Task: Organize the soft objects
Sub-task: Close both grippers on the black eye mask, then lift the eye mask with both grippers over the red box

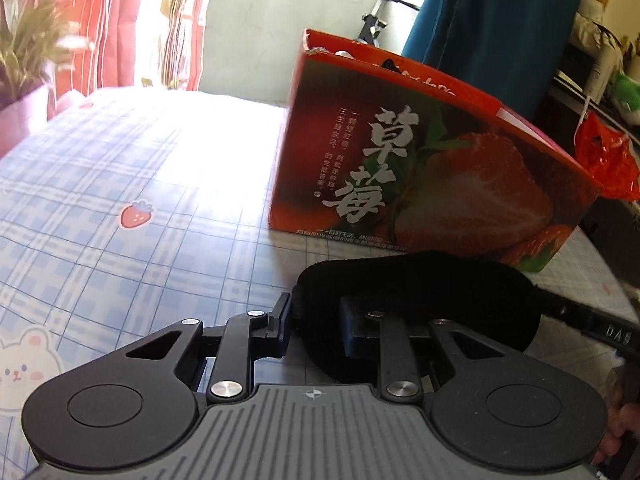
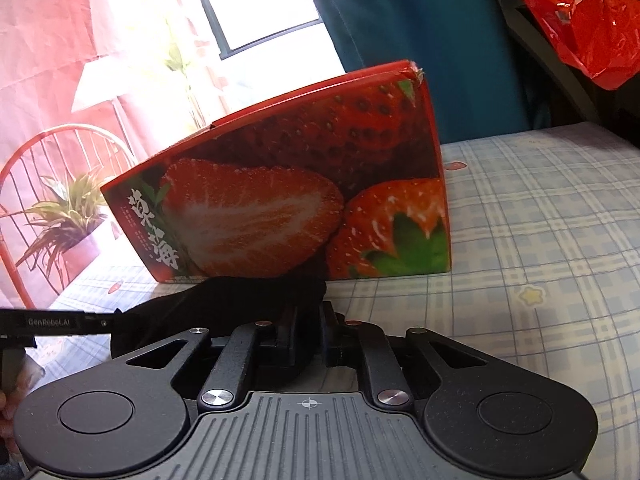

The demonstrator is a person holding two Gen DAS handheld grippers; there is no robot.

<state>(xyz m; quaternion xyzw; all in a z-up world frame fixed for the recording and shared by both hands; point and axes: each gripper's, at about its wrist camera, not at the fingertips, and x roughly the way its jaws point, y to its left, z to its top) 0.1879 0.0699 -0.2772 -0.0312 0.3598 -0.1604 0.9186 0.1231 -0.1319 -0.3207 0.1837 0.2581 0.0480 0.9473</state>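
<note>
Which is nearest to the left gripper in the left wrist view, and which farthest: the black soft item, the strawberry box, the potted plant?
From the left gripper:
1. Black soft item: between the fingers, draped to the right.
2. Strawberry box: just beyond it, ahead and right, standing on the checked tablecloth.
3. Potted plant: farthest, at the far left past the table's edge.
</note>
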